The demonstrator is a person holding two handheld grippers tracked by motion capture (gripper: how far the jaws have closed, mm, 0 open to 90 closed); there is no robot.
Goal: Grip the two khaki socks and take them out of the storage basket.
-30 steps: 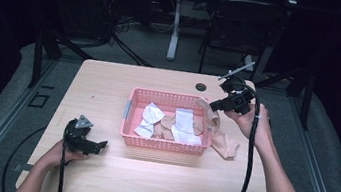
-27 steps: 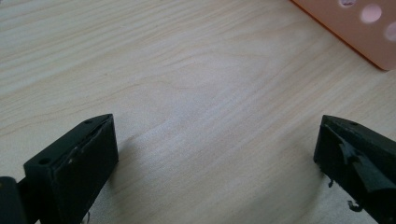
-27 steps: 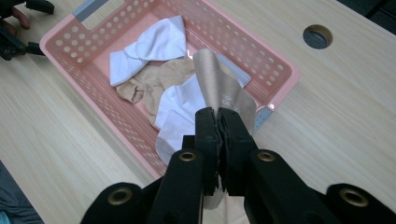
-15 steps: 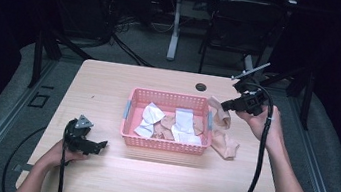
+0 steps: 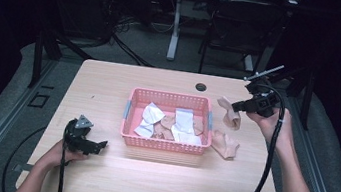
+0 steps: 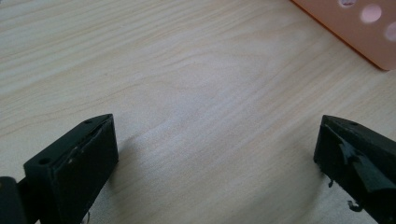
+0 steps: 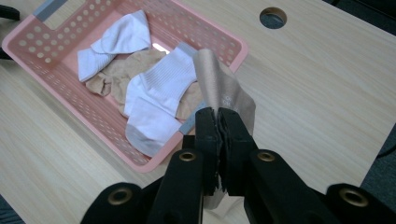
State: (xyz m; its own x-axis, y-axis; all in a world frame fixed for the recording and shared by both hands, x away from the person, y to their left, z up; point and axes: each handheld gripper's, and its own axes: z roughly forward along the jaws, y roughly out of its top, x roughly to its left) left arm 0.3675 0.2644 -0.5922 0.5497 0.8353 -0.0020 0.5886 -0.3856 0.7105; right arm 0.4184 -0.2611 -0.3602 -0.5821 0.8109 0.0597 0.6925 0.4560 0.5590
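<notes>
In the high view, a pale wooden table point(image 5: 166, 186) takes up the lower half of the frame, with two forearms coming in from the bottom edge. At the lower left, the left gripper point(image 5: 100, 145) rests low over the wood, held in a hand, its cable trailing down to the bottom edge. Its own view shows the two black jaws spread wide apart at the lower corners, with bare wood grain between them and a corner of the basket point(image 6: 369, 32) at the upper right.

At the centre of the high view sits the pink basket point(image 5: 165, 145), holding white socks point(image 5: 149, 121) and tan socks point(image 5: 168, 125). Just right of the basket, a tan sock point(image 5: 225, 145) lies crumpled on the table.

Above it, toward the right of the frame, the right gripper point(image 5: 237, 106) is held up off the table, with a second tan sock point(image 5: 229, 112) hanging from its tip. In the right gripper view, the jaws at lower centre are pressed together, pinching this sock's point(image 7: 224, 91) edge. The cloth rises above the jaws in front of the basket's point(image 7: 56, 91) near corner. A round hole point(image 7: 273, 17) in the tabletop shows at the top of that view.

Beyond the table, at the top of the high view, lie a dark floor, cables and chair legs.
</notes>
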